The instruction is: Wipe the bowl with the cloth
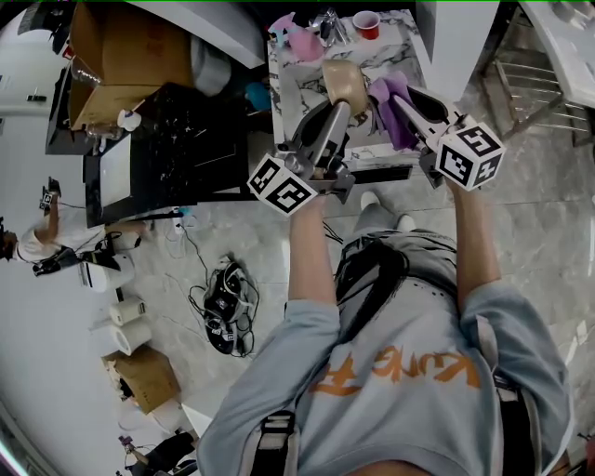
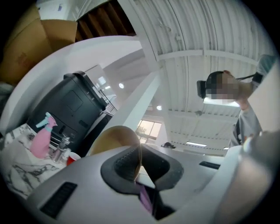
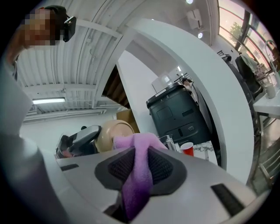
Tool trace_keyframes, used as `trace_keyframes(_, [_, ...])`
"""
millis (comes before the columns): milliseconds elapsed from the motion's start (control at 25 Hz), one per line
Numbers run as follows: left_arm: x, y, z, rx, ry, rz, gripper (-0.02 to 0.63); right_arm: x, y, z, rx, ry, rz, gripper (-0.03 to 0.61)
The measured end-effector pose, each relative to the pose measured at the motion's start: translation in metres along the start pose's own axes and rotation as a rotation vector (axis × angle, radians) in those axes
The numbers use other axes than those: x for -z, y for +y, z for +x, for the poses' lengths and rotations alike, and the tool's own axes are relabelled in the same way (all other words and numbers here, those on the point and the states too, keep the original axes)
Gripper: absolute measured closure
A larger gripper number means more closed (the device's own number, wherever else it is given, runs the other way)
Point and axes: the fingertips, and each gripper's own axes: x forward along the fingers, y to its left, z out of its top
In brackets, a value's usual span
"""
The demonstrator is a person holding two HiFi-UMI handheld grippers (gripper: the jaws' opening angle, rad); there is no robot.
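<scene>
A tan bowl (image 1: 344, 82) is held up over the marble counter, its rim clamped between the pads of my left gripper (image 1: 336, 108). From the left gripper view the bowl (image 2: 114, 139) rises edge-on out of the shut left gripper (image 2: 139, 165). My right gripper (image 1: 402, 104) is shut on a purple cloth (image 1: 390, 112), which hangs just right of the bowl and close to it. In the right gripper view the cloth (image 3: 142, 146) bulges from between the pads of the right gripper (image 3: 138, 169), with the bowl (image 3: 114, 131) and the left gripper (image 3: 76, 140) behind it.
Below the grippers lies a marble-patterned counter (image 1: 302, 79) with a pink spray bottle (image 1: 299, 39) and a red cup (image 1: 366, 23) at its far end. A black appliance (image 1: 186, 139) and a cardboard box (image 1: 121, 56) stand to the left. Cables (image 1: 223, 307) lie on the floor.
</scene>
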Motion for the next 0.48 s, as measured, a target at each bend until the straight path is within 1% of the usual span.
trace_keyframes(160, [0.009, 0.031, -0.007, -0.235, 0.114, 0.128, 0.58, -0.001, -0.006, -0.004, 0.021, 0.004, -0.009, 0.476])
trace_keyframes(240, [0.011, 0.043, -0.009, -0.324, 0.167, 0.181, 0.58, -0.002, -0.01, -0.005, 0.039, 0.004, -0.011, 0.476])
trace_keyframes(320, [0.011, 0.05, -0.011, -0.382, 0.2, 0.223, 0.58, -0.004, -0.012, -0.006, 0.054, 0.003, -0.018, 0.475])
trace_keyframes(480, [0.012, 0.057, -0.015, -0.462, 0.249, 0.296, 0.58, -0.008, -0.015, -0.01, 0.097, 0.01, -0.061, 0.475])
